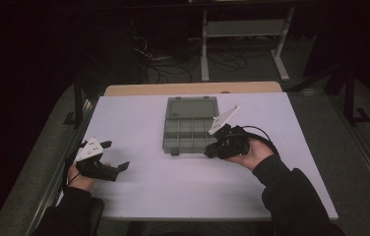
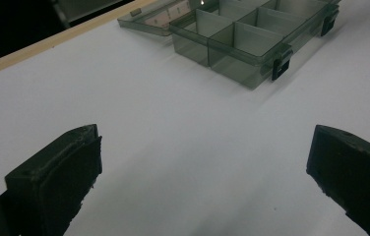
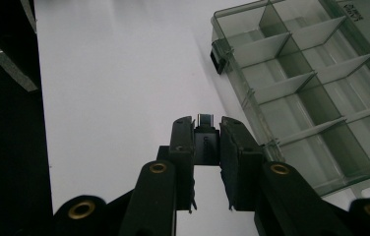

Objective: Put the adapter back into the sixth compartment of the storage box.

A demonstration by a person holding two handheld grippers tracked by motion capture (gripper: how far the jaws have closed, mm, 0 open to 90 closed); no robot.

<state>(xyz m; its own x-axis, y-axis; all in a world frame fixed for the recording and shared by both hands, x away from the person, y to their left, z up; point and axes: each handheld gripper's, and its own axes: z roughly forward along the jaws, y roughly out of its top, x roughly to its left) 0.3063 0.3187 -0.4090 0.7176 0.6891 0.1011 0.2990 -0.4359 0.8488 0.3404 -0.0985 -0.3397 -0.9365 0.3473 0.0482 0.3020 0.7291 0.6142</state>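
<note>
A grey see-through organizer box (image 1: 190, 125) lies open at the middle of the white table, its lid folded back and its compartments bare. My right gripper (image 1: 208, 153) sits just right of the box's front corner, shut on a small dark adapter (image 3: 205, 140) with a metal plug end; the box (image 3: 301, 83) runs along its right side. My left gripper (image 1: 117, 156) rests near the table's left edge with its jaws wide apart and nothing between them; its own view has the box (image 2: 244, 37) far ahead.
The white table (image 1: 193, 191) has a wooden strip (image 1: 193, 88) along its far edge. Beyond it stand a metal frame (image 1: 244, 29) and loose cables (image 1: 173, 64) on a dark floor. Black posts (image 1: 77, 98) flank the table.
</note>
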